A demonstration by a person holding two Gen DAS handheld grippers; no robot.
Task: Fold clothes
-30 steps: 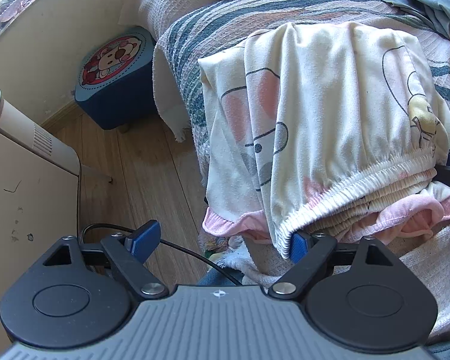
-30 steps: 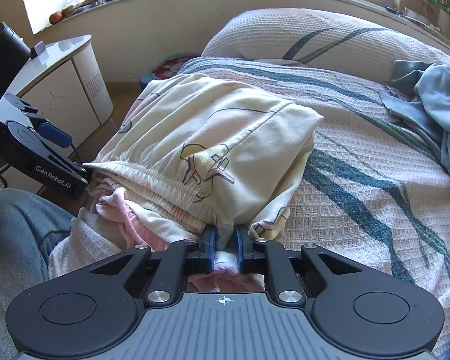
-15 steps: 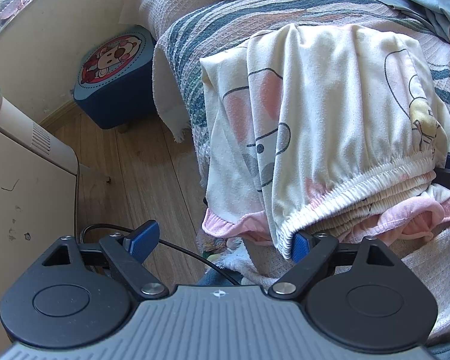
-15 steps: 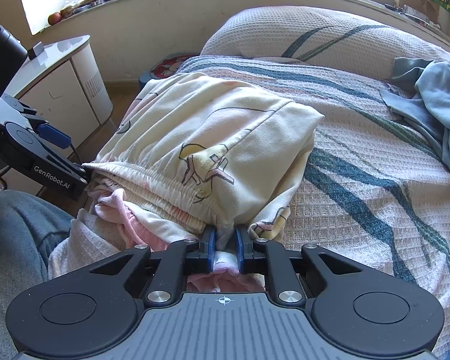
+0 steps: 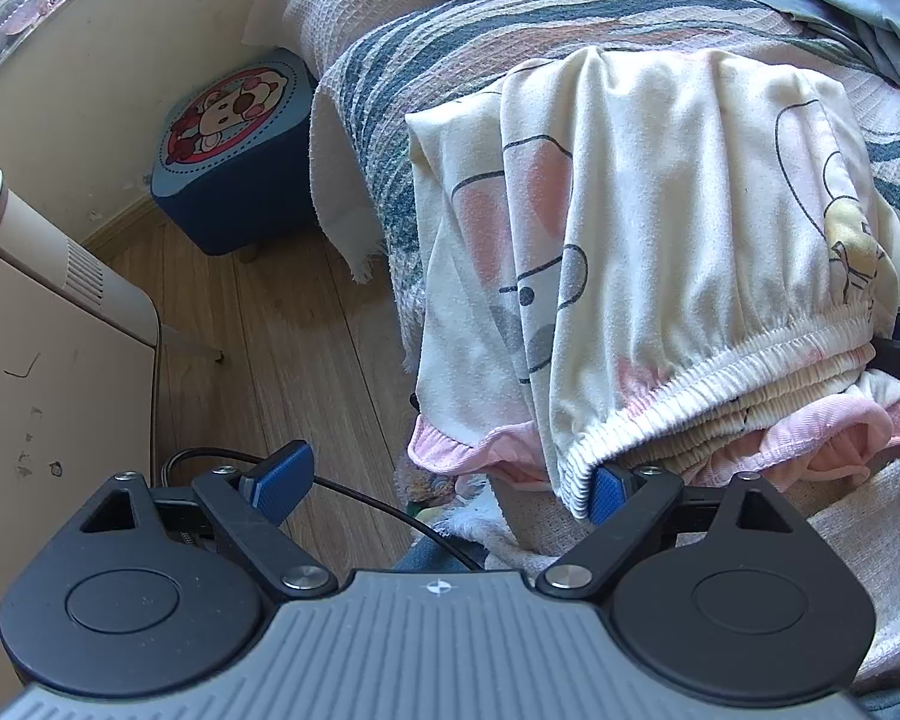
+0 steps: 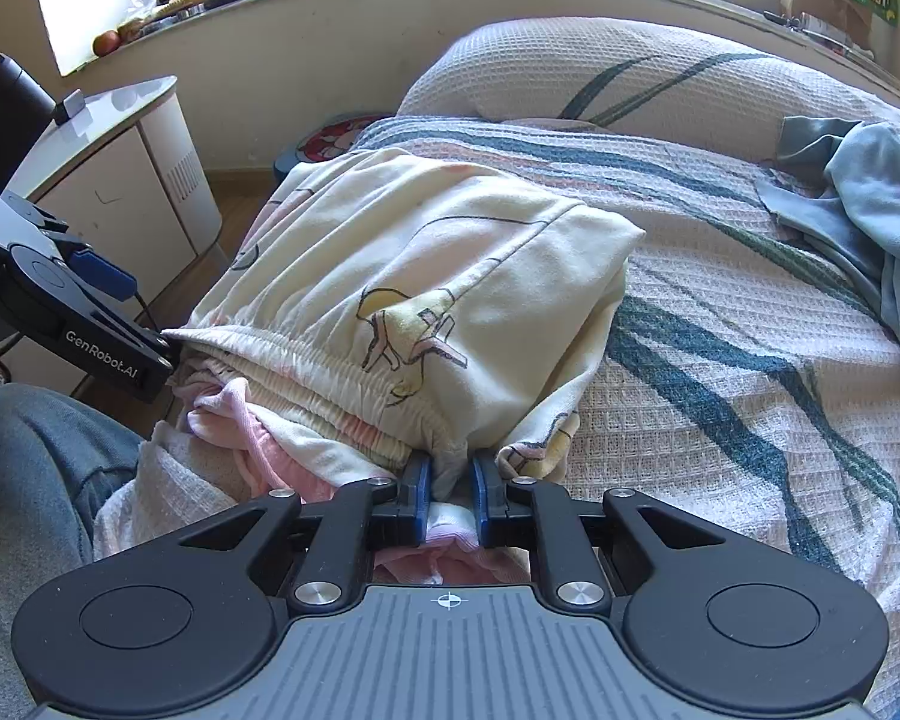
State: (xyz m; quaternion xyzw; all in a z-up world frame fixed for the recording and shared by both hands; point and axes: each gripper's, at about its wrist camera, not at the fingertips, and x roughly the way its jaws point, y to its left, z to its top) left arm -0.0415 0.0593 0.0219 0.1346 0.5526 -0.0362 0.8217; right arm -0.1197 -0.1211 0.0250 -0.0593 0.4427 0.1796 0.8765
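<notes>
Cream cartoon-print pyjama trousers with an elastic waistband [image 6: 426, 276] lie folded on the near left part of the bed, waistband toward the cameras, on top of a pink ribbed garment [image 5: 810, 438] that shows beneath the waistband; their left edge hangs over the side of the bed. Bed with waffle-weave cover, teal and pink stripes [image 6: 720, 348], fills most of both views. Crumpled grey-blue garment [image 6: 870, 204] lies at the far right of the bed, well apart from the trousers. Cream bedside cabinet [image 5: 60, 360] and blue cartoon-topped stool [image 5: 228, 138] stand on the wooden floor [image 5: 270, 330] left of the bed. Right hand-held gripper [image 6: 448, 489]: jaws nearly closed, pinching the waistband's right end. Left hand-held gripper [image 5: 444, 480]: jaws wide and just been opening; right pad under the waistband's left corner, left pad clear over the floor, nothing clamped.
</notes>
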